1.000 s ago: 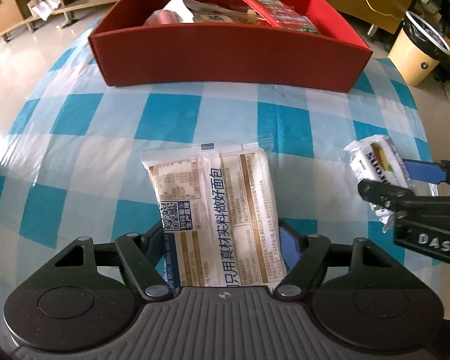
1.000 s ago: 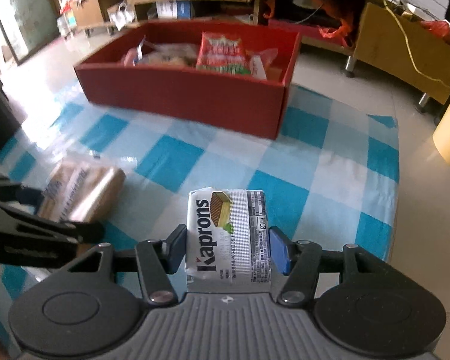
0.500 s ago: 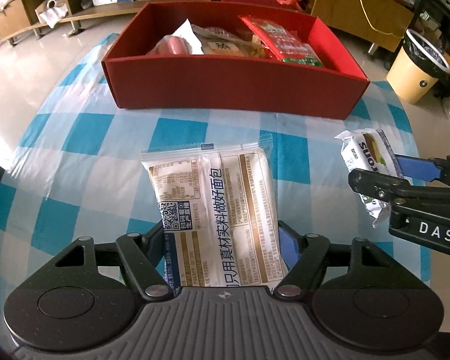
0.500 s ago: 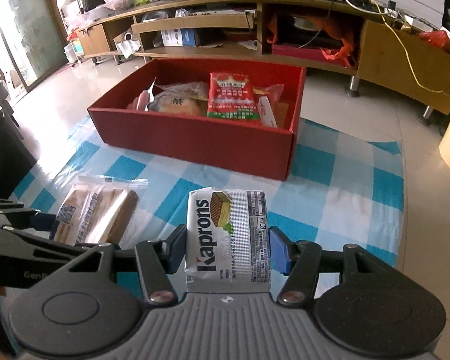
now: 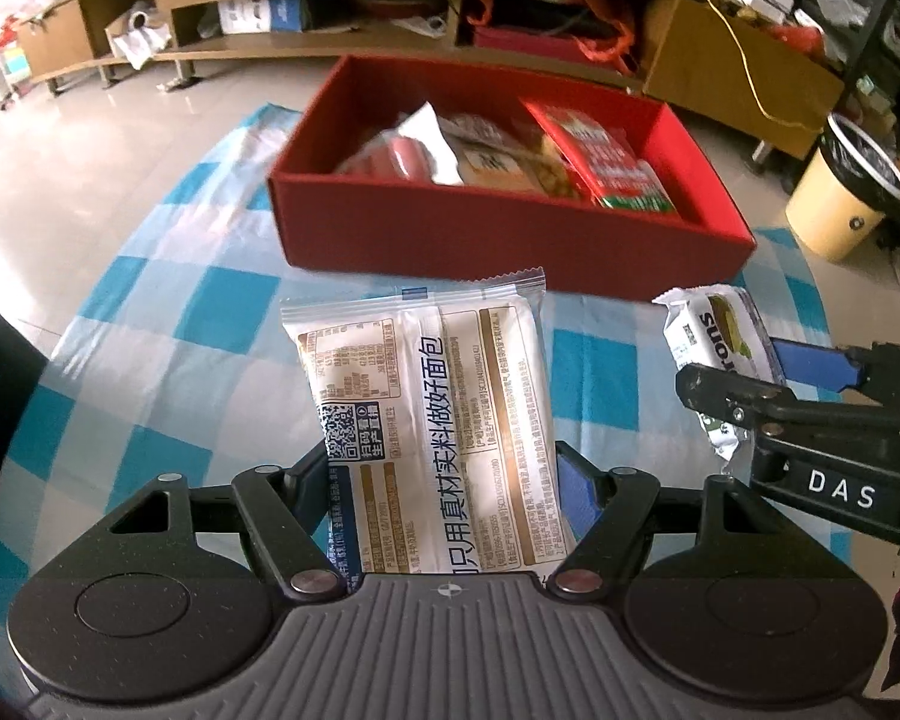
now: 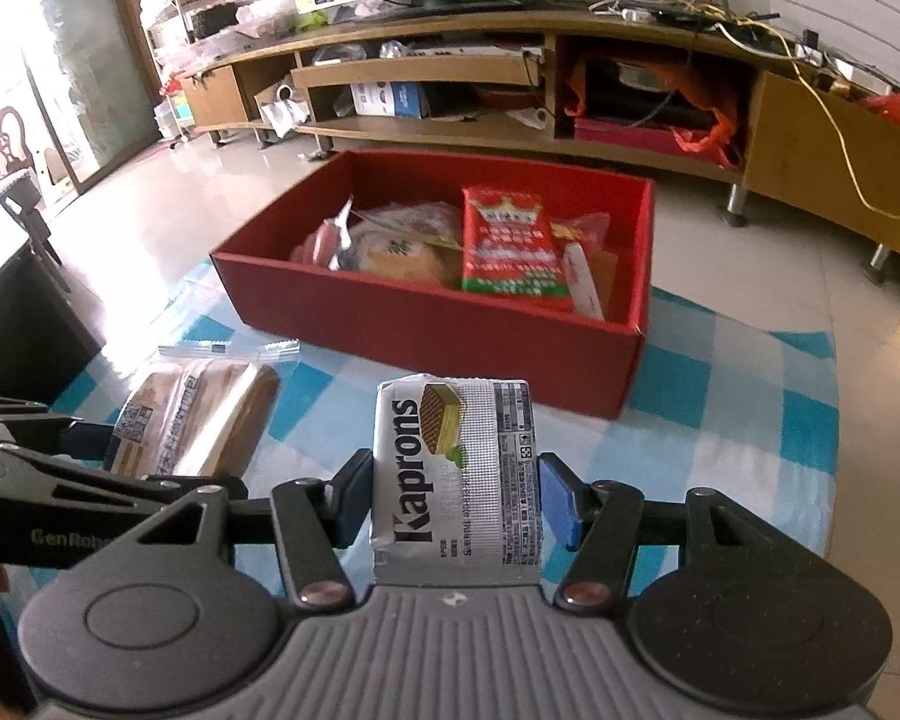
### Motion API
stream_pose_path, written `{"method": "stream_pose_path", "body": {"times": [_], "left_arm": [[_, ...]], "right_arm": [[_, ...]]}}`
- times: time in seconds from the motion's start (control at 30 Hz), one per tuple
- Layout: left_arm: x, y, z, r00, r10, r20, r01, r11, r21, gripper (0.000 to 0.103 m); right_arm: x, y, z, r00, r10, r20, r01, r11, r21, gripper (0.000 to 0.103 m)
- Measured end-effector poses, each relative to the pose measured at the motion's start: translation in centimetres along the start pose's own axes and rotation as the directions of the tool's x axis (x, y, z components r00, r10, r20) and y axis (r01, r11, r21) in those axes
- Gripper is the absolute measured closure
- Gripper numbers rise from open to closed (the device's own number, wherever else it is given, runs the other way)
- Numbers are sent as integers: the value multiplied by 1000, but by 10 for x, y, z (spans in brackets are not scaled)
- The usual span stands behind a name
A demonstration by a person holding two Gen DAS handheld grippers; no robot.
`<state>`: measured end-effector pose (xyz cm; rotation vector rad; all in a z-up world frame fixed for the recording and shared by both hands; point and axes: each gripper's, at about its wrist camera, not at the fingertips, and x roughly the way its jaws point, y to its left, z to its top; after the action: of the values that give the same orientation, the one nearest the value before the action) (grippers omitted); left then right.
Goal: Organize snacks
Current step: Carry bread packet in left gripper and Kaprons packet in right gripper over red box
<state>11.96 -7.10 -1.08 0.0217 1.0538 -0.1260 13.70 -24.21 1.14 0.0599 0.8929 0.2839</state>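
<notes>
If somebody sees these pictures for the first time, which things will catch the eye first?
Each gripper grips a snack: the left gripper a flat bread packet, the right gripper a silver Kaprons wafer pack. Beyond them, a red box holding other snacks stands on the blue checked cloth.

white bread packet (image 5: 438, 420) held upright, silver kaprons wafer pack (image 6: 456, 474) held upright, open red box (image 6: 438, 318) holding snacks

Blue-checked cloth (image 5: 168, 324) under the red box (image 5: 498, 240) of snacks.

red box (image 5: 498, 240) | blue-white checked cloth (image 5: 168, 324) | white-gold bread packet (image 5: 444, 420) | silver wafer pack (image 6: 456, 480)
</notes>
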Motion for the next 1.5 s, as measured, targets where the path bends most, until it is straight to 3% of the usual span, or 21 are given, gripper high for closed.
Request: {"method": "stream_pose_path", "body": {"times": [0.93, 1.5], "left_arm": [[2, 8, 64, 996, -9, 88, 13, 999, -49, 25], [37, -7, 113, 993, 25, 112, -21, 999, -33, 25]], "right_arm": [[3, -5, 49, 993, 3, 121, -11, 998, 63, 46], [37, -27, 87, 989, -30, 146, 15, 995, 102, 46]]}}
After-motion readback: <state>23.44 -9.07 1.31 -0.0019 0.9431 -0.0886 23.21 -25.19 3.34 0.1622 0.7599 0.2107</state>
